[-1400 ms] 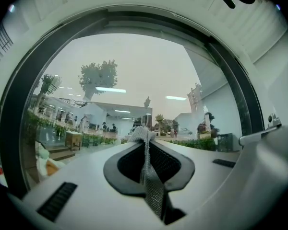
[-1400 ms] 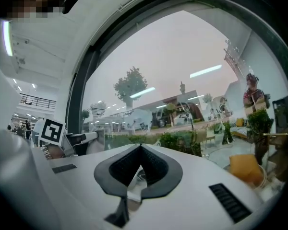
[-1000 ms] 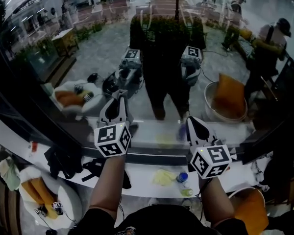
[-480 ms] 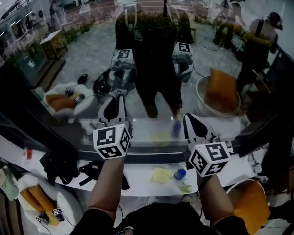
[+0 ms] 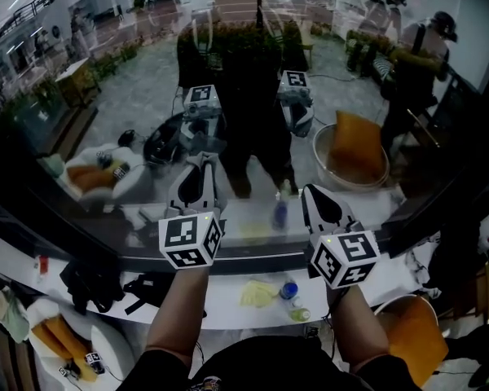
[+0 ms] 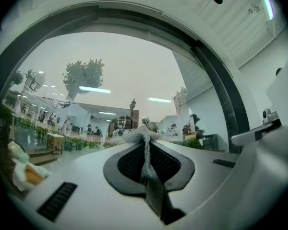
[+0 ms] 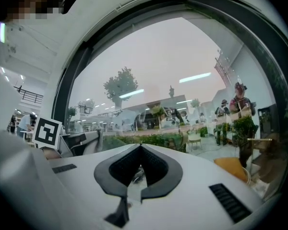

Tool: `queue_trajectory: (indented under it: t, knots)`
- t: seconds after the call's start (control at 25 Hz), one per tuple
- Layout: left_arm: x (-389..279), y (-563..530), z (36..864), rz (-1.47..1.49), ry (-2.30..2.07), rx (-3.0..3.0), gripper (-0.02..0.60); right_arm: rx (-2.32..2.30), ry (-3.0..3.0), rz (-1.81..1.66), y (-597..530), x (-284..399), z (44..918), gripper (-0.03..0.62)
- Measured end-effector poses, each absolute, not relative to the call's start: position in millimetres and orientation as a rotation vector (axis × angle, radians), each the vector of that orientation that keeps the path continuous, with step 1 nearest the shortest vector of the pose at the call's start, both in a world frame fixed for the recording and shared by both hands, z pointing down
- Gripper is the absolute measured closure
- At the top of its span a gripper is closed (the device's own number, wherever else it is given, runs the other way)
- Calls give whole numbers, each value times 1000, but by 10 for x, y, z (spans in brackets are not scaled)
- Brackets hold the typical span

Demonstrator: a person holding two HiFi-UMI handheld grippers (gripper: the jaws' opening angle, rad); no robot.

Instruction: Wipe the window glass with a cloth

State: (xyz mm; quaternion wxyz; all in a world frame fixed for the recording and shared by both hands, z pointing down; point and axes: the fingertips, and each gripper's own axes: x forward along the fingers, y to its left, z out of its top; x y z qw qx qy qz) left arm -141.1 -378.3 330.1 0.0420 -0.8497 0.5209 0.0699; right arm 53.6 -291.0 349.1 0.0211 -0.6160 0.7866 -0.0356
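**Operator:** What's between my left fingers?

**Spotter:** Your left gripper's (image 6: 144,128) pads (image 6: 127,163) are pressed together on a grey mesh cloth (image 6: 148,169). The cloth runs lengthwise along the jaws, and a small tuft pokes out past the tips.

**Operator:** And the right?

**Spotter:** Your right gripper (image 7: 140,146) has its tips closed on each other with nothing pinched between them.

**Operator:** Where's the glass from the tuft?

**Spotter:** Straight ahead. The window glass (image 6: 134,66) fills the middle and top of your left gripper view beyond the tuft. I can't tell whether the tuft touches the glass. In the head view your left gripper (image 5: 201,161) sits higher in the frame than the right gripper (image 5: 308,189), so I judge it nearer the pane.

**Operator:** So the left leads?

**Spotter:** Likely, since it holds the cloth. I'd say the wipe depends on pushing forward along the jaws' axis until the tuft flattens on the pane.
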Motion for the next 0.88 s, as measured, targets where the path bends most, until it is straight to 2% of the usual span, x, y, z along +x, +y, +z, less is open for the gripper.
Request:
queue_trajectory:
  t: [0.36,0.88]
  knots:
    - [-838,-3689,3368,175,1500,-2670,549,-1932,2418,-142,-2939,926,3512,566]
    - [402,-3487,3374,131,1285,-2747,551,-1990,2337,-161,-2808,1682,3524,566]
